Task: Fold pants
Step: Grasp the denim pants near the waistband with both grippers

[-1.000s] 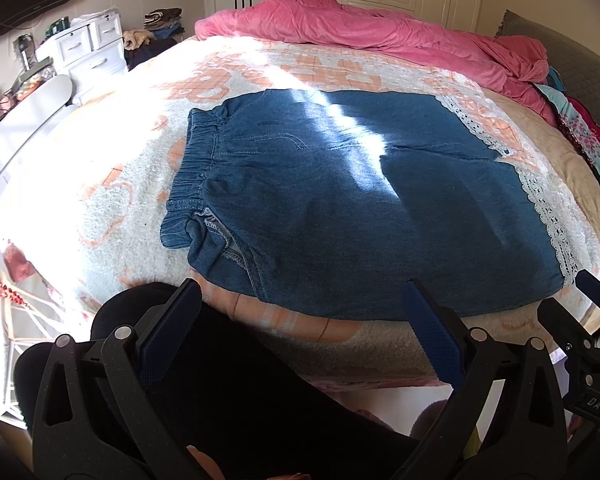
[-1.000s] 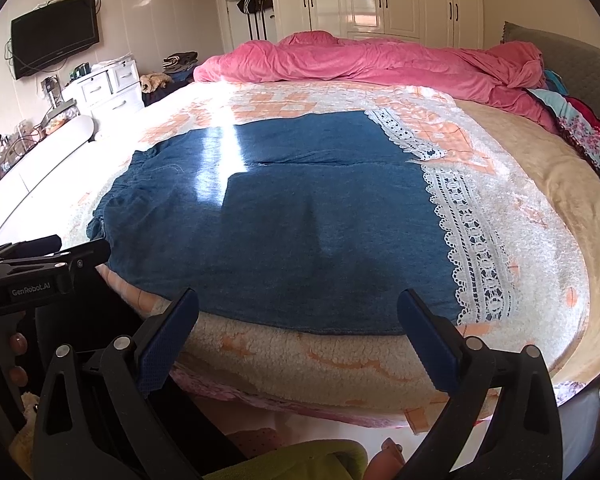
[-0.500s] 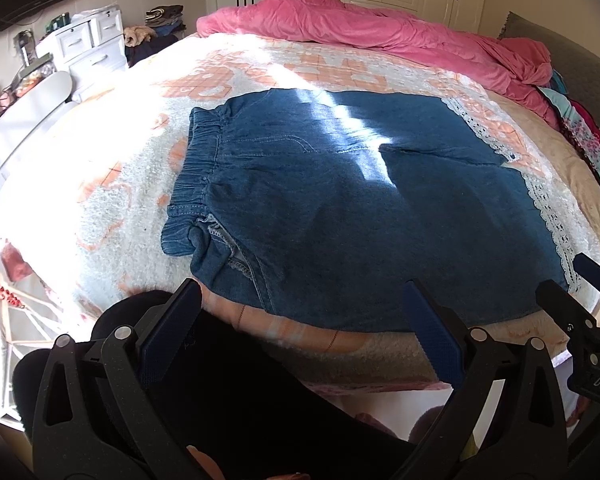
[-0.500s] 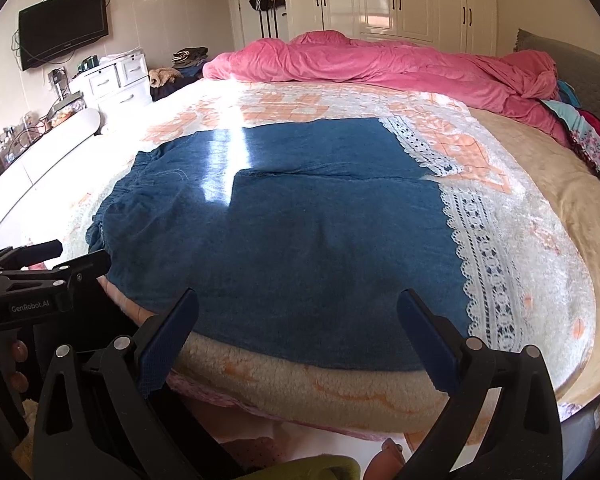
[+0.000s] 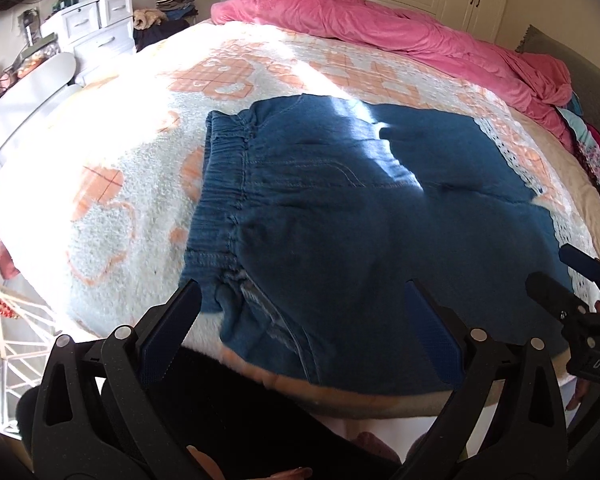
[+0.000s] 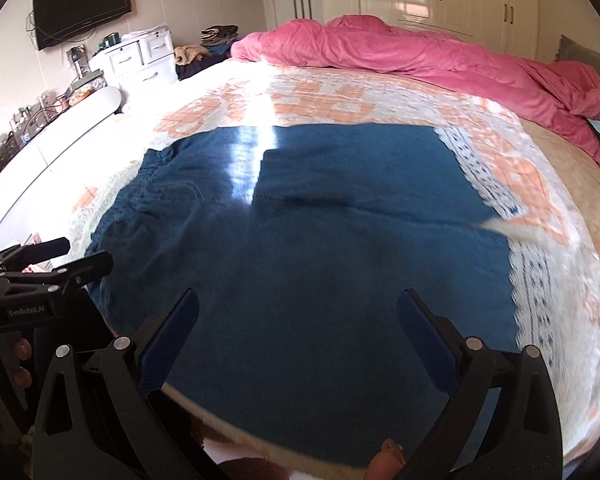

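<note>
Blue denim pants (image 5: 360,216) lie flat on the bed, the elastic waistband (image 5: 220,200) to the left and the legs to the right; they fill the middle of the right wrist view (image 6: 320,240). My left gripper (image 5: 300,328) is open and empty, just above the near waist corner. My right gripper (image 6: 298,332) is open and empty over the near edge of the legs. Each gripper shows at the edge of the other's view, the right one (image 5: 572,280) and the left one (image 6: 56,260).
The bed has a white and orange fleece blanket (image 5: 120,184) with a lace border (image 6: 548,280). A pink duvet (image 6: 400,52) is bunched at the far side. White drawers (image 6: 140,60) and a wall TV (image 6: 80,12) stand at the left.
Both grippers have moved forward and down towards the near edge of the pants. The pants have not moved. Both stay open.
</note>
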The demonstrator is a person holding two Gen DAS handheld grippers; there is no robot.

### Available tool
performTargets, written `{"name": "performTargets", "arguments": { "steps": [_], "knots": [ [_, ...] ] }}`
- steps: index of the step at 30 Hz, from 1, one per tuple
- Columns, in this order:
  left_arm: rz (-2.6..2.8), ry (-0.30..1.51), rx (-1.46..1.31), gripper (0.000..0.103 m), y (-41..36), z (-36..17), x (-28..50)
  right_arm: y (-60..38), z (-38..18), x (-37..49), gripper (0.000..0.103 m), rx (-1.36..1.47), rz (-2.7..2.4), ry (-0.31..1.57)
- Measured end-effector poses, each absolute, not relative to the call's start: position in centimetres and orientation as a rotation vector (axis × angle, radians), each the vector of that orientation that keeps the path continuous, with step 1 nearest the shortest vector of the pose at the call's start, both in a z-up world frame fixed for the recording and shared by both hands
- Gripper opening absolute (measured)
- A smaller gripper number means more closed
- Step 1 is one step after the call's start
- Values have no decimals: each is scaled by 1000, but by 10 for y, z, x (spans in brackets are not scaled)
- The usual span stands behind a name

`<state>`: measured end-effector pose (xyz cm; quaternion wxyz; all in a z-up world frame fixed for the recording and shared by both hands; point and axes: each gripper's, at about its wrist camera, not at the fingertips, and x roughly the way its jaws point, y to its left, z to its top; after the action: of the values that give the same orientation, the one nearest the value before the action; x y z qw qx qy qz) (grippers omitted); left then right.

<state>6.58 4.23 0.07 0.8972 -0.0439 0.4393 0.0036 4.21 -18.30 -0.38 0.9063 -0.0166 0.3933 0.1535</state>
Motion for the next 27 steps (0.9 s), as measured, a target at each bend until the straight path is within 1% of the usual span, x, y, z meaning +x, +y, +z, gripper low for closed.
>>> {"name": "performTargets", "arguments": {
  "steps": [9,11,20,27],
  "knots": [
    [40,930,-131,94,74,4,113,-152,9,112,99,-102,367,797],
    [50,932,-137,94,82,5,126,-149,10,130,99,-79,400,814],
    [77,945,-172,94,115,8,175,-134,11,189,99,-141,395,820],
    [96,961,-147,94,129,5,217,-123,6,239,99,-200,425,838]
  ]
}}
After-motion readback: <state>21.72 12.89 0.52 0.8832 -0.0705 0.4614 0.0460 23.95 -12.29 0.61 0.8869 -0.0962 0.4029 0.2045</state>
